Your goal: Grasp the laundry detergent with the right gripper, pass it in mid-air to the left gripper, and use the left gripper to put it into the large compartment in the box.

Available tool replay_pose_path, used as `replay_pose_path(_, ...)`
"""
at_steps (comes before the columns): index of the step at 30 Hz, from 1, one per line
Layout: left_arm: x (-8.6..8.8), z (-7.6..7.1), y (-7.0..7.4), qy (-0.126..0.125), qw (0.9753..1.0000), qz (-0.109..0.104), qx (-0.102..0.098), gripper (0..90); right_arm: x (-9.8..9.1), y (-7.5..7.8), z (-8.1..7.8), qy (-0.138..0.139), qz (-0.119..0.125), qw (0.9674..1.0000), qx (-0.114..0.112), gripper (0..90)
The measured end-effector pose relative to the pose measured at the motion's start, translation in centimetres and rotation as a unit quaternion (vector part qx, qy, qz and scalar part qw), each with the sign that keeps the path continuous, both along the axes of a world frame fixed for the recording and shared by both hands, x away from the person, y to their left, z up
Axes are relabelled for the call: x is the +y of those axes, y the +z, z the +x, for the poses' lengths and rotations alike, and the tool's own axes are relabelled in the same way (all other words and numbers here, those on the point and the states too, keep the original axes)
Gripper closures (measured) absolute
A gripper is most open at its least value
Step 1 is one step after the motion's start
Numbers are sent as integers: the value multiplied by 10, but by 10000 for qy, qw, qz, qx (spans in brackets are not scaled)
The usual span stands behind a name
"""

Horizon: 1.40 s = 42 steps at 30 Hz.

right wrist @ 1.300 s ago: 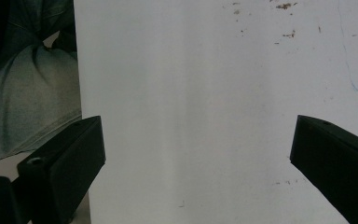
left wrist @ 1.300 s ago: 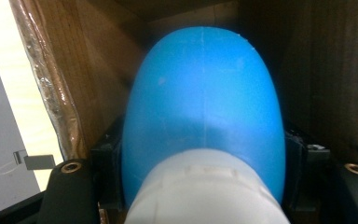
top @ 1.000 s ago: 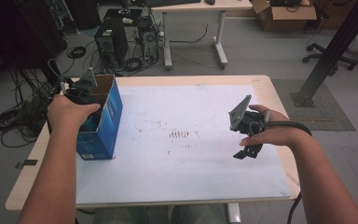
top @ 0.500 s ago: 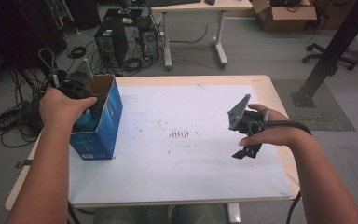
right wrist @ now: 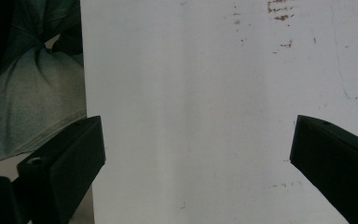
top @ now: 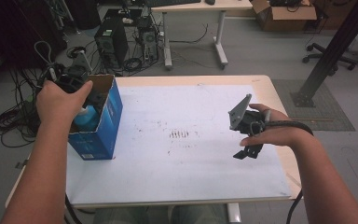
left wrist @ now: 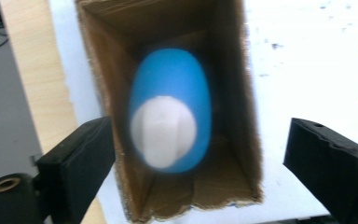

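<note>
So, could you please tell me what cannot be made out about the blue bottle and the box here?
- Blue bottle, left gripper view: blurred; any label unreadable.
- Bottle's lower body, high view: hidden by the blue box wall and the left hand.
- Box's near end, left gripper view: cut off by the bottom edge.

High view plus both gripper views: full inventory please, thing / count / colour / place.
box: 1, blue outside, brown cardboard inside, open top, at the table's left edge
bottle: 1, blue with a white cap, standing inside the box
table: 1, light wood top under a white sheet with brownish marks
second table: 1, light top, on the floor behind
computer towers: 2 or so, black, on the floor behind with cables
cardboard carton: 1, brown, on the floor at the back right
office chair: 1, black, partly seen at far right
left gripper: 1, black, above the box, fingers just opened, wide apart, nothing between them
right gripper: 1, black, fingers apart over the bare sheet, holding nothing
</note>
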<state>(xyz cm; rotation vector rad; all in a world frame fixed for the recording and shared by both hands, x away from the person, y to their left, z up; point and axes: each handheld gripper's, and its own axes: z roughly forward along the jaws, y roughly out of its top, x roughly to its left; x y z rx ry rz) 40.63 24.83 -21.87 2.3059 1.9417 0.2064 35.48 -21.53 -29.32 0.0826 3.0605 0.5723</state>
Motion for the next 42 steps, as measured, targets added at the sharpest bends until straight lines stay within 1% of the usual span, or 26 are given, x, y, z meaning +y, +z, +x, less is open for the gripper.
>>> replay_pose_path(1,0,0,1,-72,10000,-66,19,53,0,0,0,0,4,10000,6,31)
replay_pose_path(2,-1,-1,2,-112,9999,-84,26,53,0,0,0,1,3,10000,0,31)
replay_pose_path(3,-3,-1,2,-201,9998,-27,68,59,-1,0,-1,-1,5,10000,-2,31)
replay_pose_path(6,-5,-1,4,-304,9995,-57,40,60,-2,1,-1,-15,5,10000,-16,30)
replay_pose_path(8,-8,-1,6,-409,9991,44,44,60,-3,2,-2,-22,5,10000,-21,32)
replay_pose_path(9,-9,-1,7,-492,9987,79,41,60,-4,2,-2,-22,2,10000,-28,31)
replay_pose_path(10,-10,-1,8,-510,9987,82,11,59,-4,3,-2,-34,-2,10000,-39,31)
replay_pose_path(12,-13,0,13,-607,9981,120,3,58,-5,4,-2,-41,12,10000,-43,31)
replay_pose_path(18,-24,4,29,-782,9968,152,-99,60,-8,5,-3,-82,33,9999,-72,31)
replay_pose_path(19,-28,5,35,-850,9961,184,-170,60,-8,5,-3,-80,40,9999,-76,32)
replay_pose_path(20,-29,5,37,-884,9957,184,-182,59,-10,5,-3,-93,49,9999,-93,31)
replay_pose_path(22,-36,6,45,-1015,9943,216,-234,59,-11,5,-3,-94,57,9999,-105,31)
replay_pose_path(26,-50,9,60,-1328,9903,254,-327,57,-17,7,-3,-152,45,9998,-109,32)
replay_pose_path(30,-64,11,70,-1695,9842,331,-384,57,-22,9,-3,-199,52,9997,-125,31)
replay_pose_path(31,-70,12,73,-1857,9813,315,-388,57,-22,10,-3,-208,54,9997,-127,30)
replay_pose_path(33,-76,13,75,-2034,9779,333,-354,58,-24,10,-3,-213,98,9996,-129,31)
replay_pose_path(35,-85,13,79,-2250,9732,354,-331,58,-25,9,-3,-225,119,9996,-124,31)
replay_pose_path(38,-94,14,85,-2492,9674,243,-367,58,-26,8,-3,-240,124,9996,-119,31)
replay_pose_path(39,-97,14,87,-2612,9644,236,-343,58,-27,8,-3,-245,121,9996,-114,31)
replay_pose_path(40,-100,14,89,-2757,9605,204,-317,57,-27,9,-3,-246,107,9996,-109,31)
replay_pose_path(42,-103,15,90,-2942,9553,157,-261,56,-27,10,-2,-259,89,9996,-90,31)
